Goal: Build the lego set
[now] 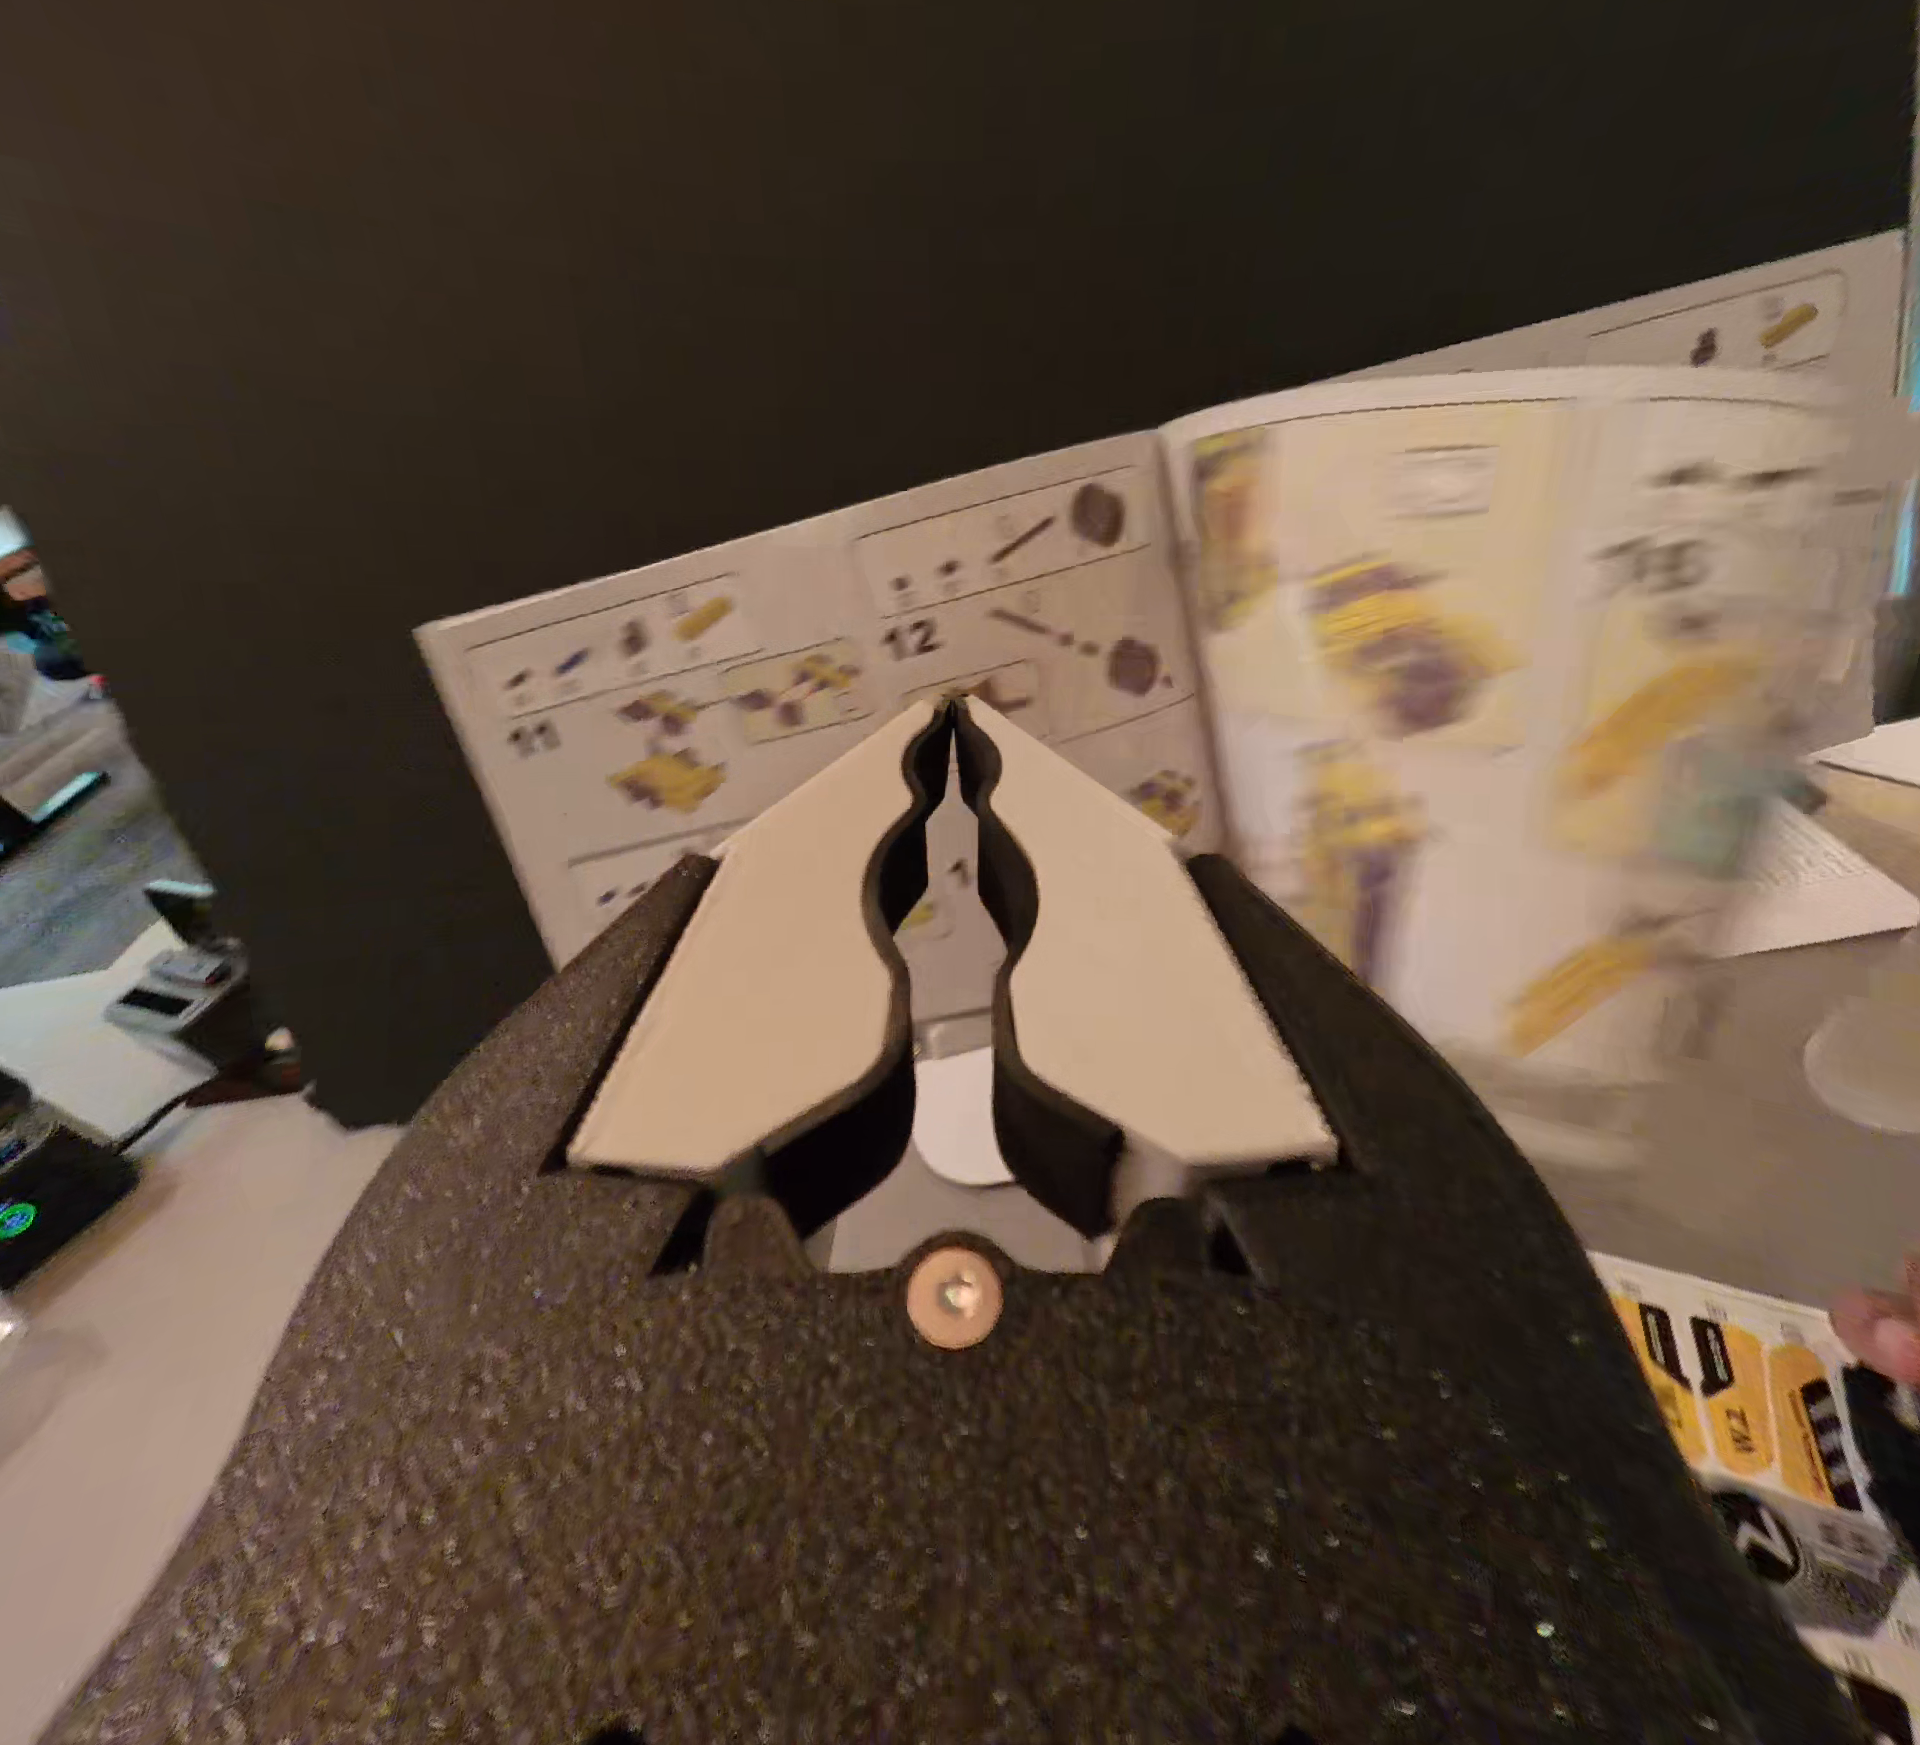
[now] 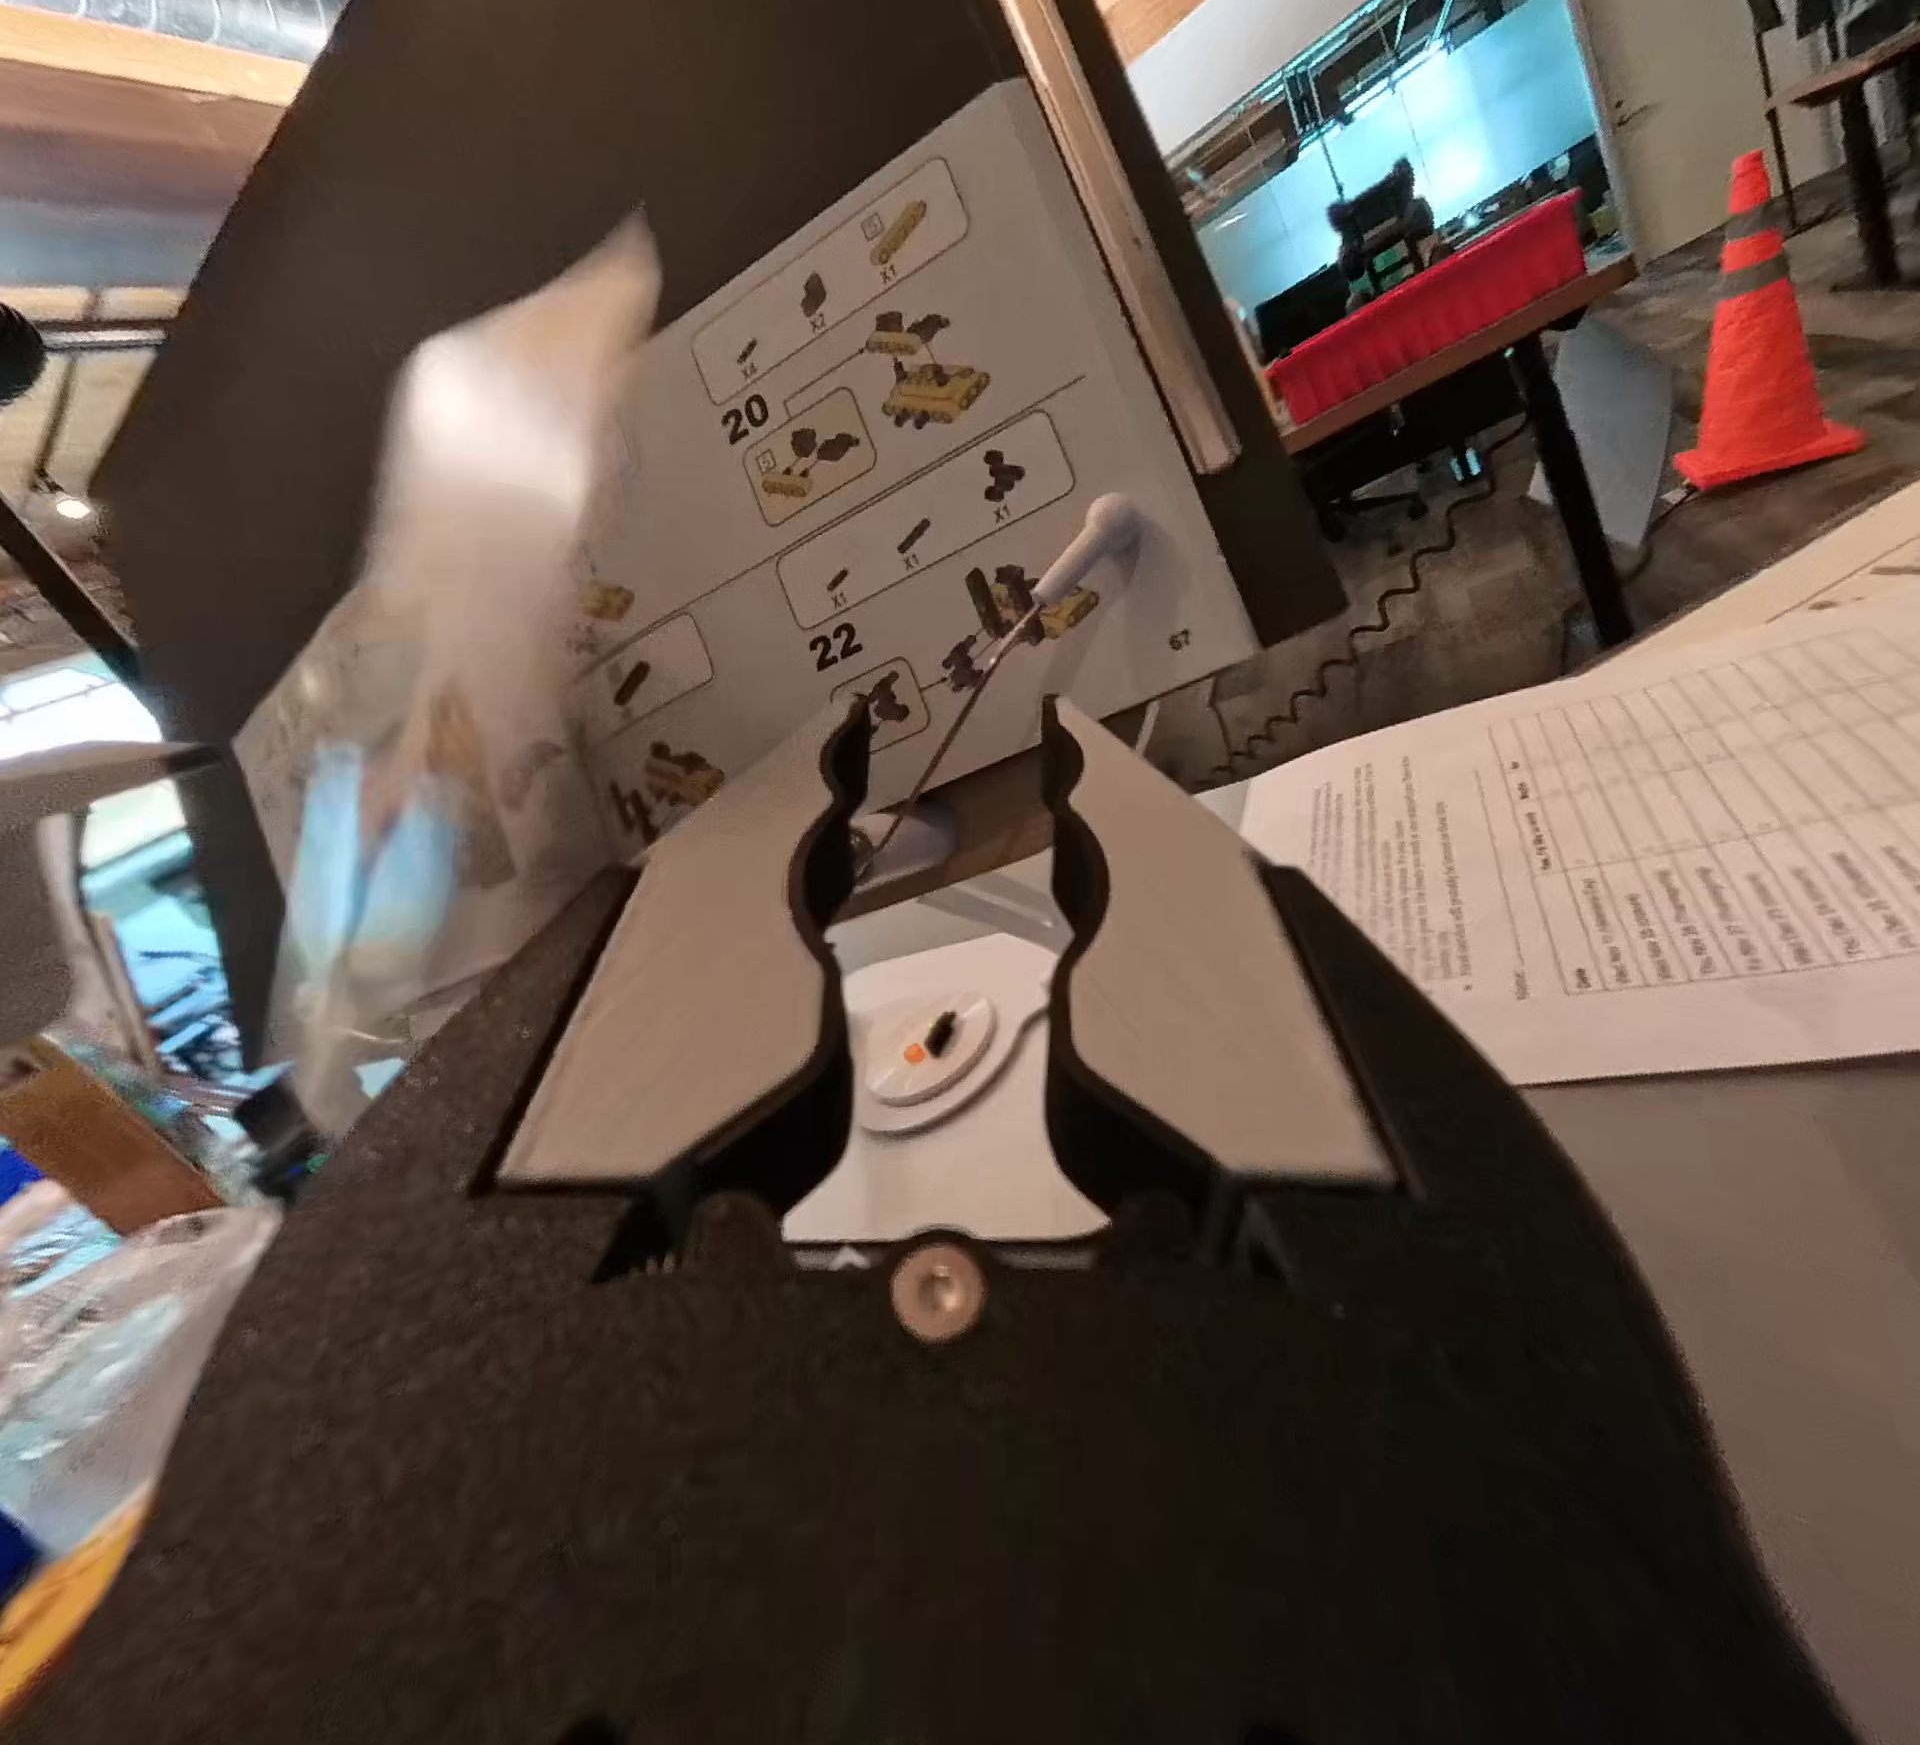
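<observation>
Left tongs (image 1: 951, 708) point level at an open instruction booklet (image 1: 831, 687) standing upright against a dark panel (image 1: 727, 189), tips pressed together with nothing visibly between them, just before its left page. Right tongs (image 2: 956, 719) angle slightly upward with fingers spread and empty, above a white round dish (image 2: 925, 1061) on the grey worktop (image 2: 1662, 1280). Blurred loose pages (image 2: 499, 469) lie left; a printed sheet (image 2: 1610, 864) lies right.
</observation>
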